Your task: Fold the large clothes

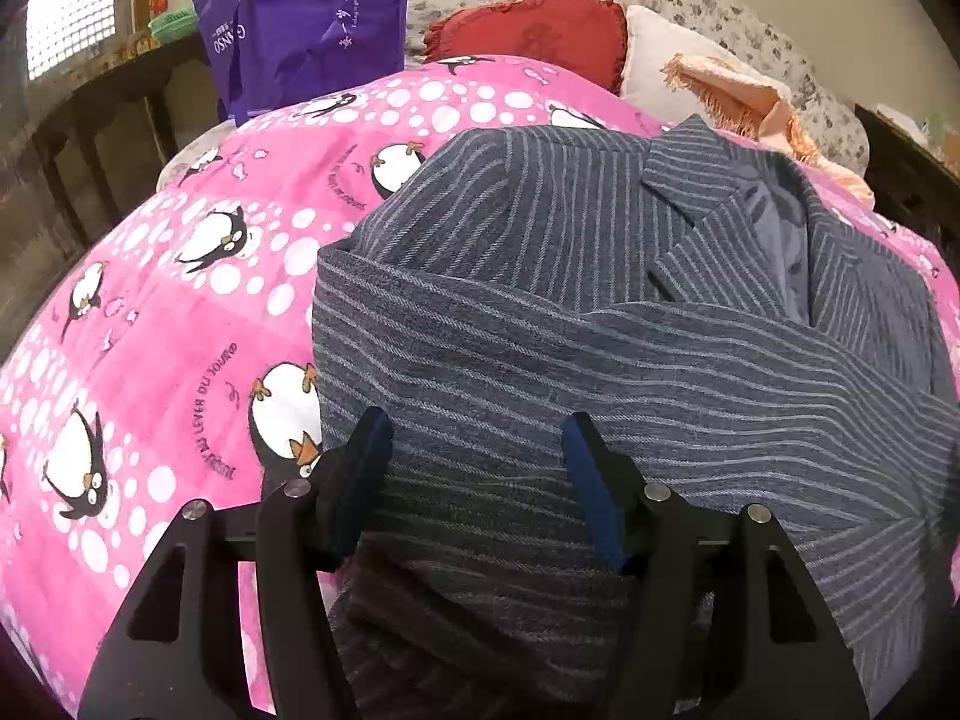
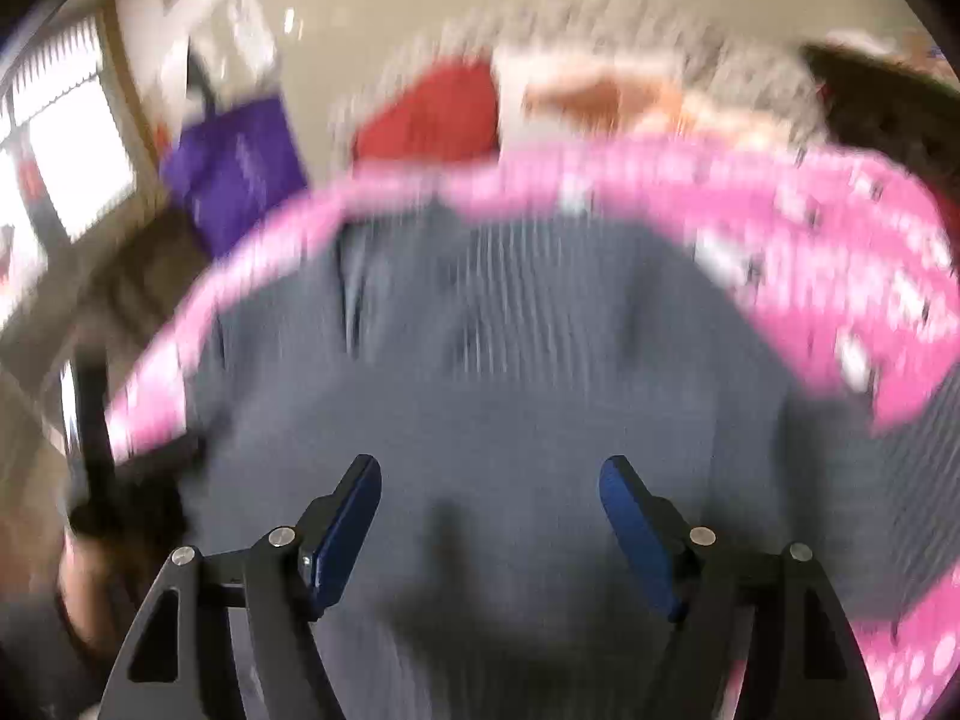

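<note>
Grey-blue striped wool jacket [image 1: 600, 324] spread on pink penguin-print quilt [image 1: 180, 300], one sleeve laid across chest, probably to narrow it. Left gripper [image 1: 477, 456] parted over cloth, gripping nothing. Right gripper [image 2: 489, 498] likewise parted, empty, above blurred jacket.

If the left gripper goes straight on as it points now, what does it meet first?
Most likely the striped grey jacket: the left gripper stands open directly over its folded cloth, which lies on the pink penguin quilt.
</note>
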`<state>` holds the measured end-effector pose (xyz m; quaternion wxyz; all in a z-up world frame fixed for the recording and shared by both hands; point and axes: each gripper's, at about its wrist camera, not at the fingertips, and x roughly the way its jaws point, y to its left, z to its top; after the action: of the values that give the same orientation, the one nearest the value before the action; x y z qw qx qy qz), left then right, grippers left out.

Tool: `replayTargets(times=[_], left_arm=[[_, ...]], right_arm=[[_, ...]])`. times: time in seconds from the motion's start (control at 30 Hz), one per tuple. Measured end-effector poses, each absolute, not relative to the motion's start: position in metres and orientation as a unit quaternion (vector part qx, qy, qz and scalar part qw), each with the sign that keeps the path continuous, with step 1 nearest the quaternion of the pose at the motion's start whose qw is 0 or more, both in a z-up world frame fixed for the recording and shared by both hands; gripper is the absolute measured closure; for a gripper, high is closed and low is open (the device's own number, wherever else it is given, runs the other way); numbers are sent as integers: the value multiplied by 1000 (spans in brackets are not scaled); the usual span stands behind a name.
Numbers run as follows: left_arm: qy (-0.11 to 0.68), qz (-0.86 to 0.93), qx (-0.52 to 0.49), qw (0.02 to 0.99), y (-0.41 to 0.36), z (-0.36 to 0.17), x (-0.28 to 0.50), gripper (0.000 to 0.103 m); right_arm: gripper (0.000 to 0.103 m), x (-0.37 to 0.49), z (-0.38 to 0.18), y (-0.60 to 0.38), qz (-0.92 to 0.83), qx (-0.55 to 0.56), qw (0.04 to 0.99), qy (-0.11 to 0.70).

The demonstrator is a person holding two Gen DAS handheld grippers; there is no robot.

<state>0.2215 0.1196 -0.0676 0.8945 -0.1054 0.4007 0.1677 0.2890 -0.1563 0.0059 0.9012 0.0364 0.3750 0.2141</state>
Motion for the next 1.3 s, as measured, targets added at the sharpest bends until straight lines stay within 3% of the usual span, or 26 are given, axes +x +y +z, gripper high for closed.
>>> replayTargets(times=[0.07,0.13,0.33,0.43,0.53,0.6,0.63,0.77,1.03,1.1,1.13,1.17,1.3], left_arm=[[401,167,-107,894,120,-68,221,42],[400,167,-107,895,120,-68,221,42],[400,167,-108,895,119,-68,222,42],[400,167,-109,895,119,-68,222,42],[400,169,-107,895,120,-68,223,42],[399,170,-107,895,120,-68,223,42],[399,170,-106,895,120,-68,223,42],[400,174,-105,894,120,-69,224,41],[400,174,-104,894,120,-69,224,41],[401,175,-103,893,120,-69,225,41],[401,176,-102,893,120,-69,225,41],[402,177,-102,893,120,-69,225,40],[405,182,-93,891,118,-70,227,39]], right_arm=[[25,306,-2,-148,205,33,896,393],[25,335,-43,-144,185,29,847,498],[27,326,26,-180,188,44,886,422],[27,319,70,-256,113,44,921,371],[27,315,85,-368,-1,83,924,374],[33,303,83,-444,-51,152,910,382],[41,295,81,-472,-64,181,905,380],[51,275,58,-560,-103,288,875,375],[54,300,26,-570,-19,345,871,348],[64,304,24,-560,-21,328,876,353],[85,306,24,-556,-24,313,879,360],[97,306,27,-551,-34,286,883,371],[98,294,59,-533,-45,211,907,362]])
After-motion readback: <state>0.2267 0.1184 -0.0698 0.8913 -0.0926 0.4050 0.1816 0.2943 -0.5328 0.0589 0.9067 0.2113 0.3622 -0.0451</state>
